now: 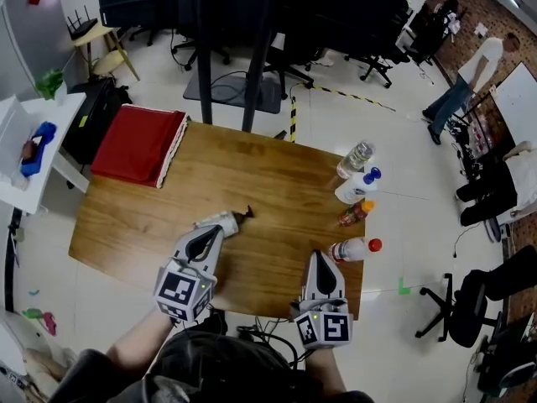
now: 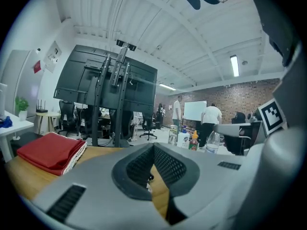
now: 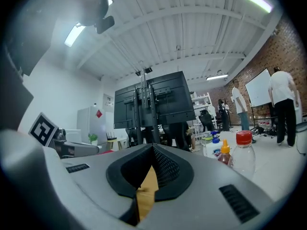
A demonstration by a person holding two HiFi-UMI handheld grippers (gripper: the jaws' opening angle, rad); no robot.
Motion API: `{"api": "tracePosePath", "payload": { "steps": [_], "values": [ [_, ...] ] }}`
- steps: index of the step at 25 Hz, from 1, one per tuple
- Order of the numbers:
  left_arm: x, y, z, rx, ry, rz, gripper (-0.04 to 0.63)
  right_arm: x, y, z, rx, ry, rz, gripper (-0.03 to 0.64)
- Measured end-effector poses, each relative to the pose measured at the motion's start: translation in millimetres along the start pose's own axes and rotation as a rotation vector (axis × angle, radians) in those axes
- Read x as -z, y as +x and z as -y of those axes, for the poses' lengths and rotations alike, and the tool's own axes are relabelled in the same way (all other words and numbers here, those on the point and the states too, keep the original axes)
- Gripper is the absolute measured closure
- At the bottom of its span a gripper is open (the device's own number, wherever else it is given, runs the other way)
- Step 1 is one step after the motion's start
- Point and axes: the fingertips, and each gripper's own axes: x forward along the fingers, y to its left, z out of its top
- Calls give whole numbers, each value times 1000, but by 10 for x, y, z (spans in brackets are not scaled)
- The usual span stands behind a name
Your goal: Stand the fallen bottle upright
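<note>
The fallen bottle (image 1: 223, 221), pale with a dark cap pointing right, lies on its side on the wooden table (image 1: 252, 175) near the middle front. My left gripper (image 1: 215, 230) is shut and empty, its tips just short of the bottle's near side. In the left gripper view the closed jaws (image 2: 154, 145) hide nearly all of the bottle. My right gripper (image 1: 319, 255) is also shut and empty, further right near the table's front edge, apart from the bottle. Its closed jaws (image 3: 153, 146) point over the tabletop.
A folded red cloth (image 1: 138, 143) lies at the table's far left. Along the right edge stand a clear bottle (image 1: 356, 158), a white blue-capped bottle (image 1: 357, 188), a small orange-capped bottle (image 1: 356, 214) and a red-capped bottle (image 1: 355, 248). Office chairs and people are beyond.
</note>
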Motion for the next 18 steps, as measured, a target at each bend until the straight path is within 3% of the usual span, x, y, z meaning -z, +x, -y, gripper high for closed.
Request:
{"api": "tracePosePath", "payload": {
  "steps": [11, 18],
  "values": [
    [125, 422, -375, 102, 41, -80, 569, -60, 440, -73, 90, -36, -7, 601],
    [225, 643, -324, 166, 58, -125, 569, -75, 571, 10, 124, -49, -11, 601]
  ]
}}
